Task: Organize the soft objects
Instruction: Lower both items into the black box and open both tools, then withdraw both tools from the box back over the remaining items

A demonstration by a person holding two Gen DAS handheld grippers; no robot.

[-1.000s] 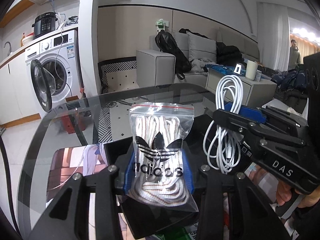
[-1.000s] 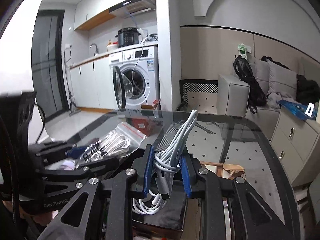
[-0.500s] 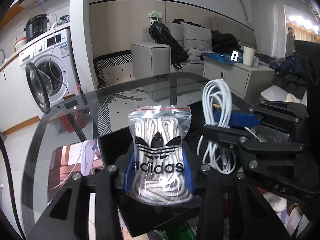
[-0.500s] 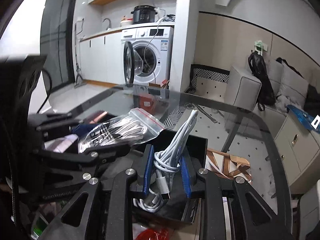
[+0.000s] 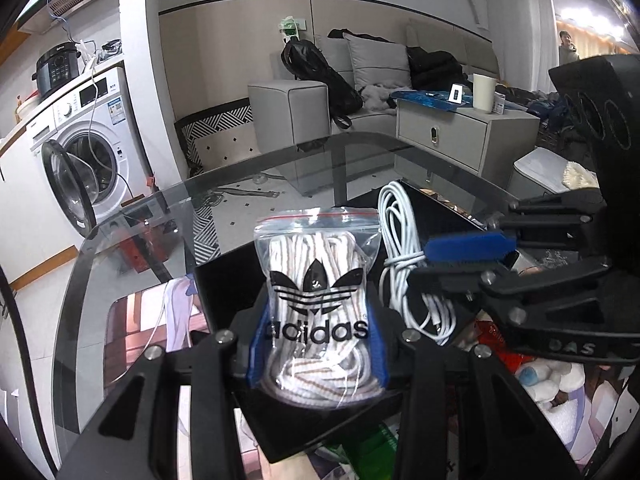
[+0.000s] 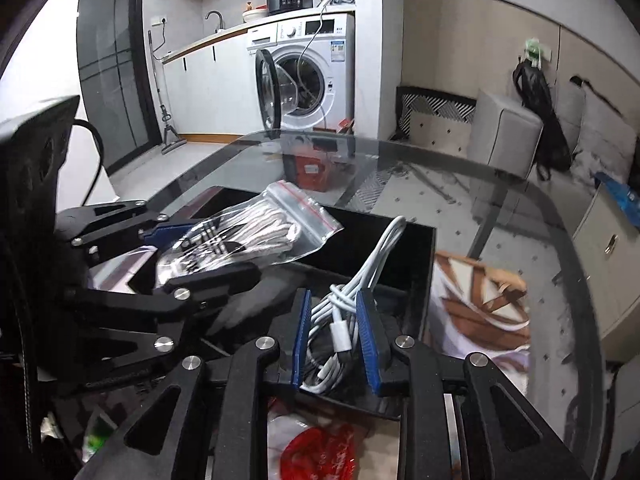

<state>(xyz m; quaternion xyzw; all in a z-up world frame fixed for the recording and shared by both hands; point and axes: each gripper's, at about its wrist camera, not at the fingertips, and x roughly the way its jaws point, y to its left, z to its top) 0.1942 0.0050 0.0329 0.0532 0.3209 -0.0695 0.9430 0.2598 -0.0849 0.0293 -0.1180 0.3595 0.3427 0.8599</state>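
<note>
Both grippers are now hanging lower over the black tray (image 6: 416,240) than a second ago, and the right one is swinging in closer beside the left, so the two loads are arriving together above the tray near the table's (image 5: 132,216) front edge. That is suggesting the sorting step is nearing its drop: both soft items are being brought to one container.

The left gripper (image 5: 316,344) is pinching the bag of laces (image 5: 318,300), a clear zip bag with a printed logo, its blue pads (image 5: 256,356) squeezing the lower half while the red-striped seal is standing upright above. The right gripper (image 6: 334,338) is clamping the white cable (image 6: 340,316) at its bundled middle, with the loop end rising toward the tray's far wall and coils drooping below the pads.

Both tools are pointing forward and slightly downward, side by side, the right gripper (image 5: 468,256) reaching across just beside the bag. Whether the cable's lower coils are already touching the tray floor is hard to judge from either wrist view. Loose packets are lying under the tray's near edge.
</note>
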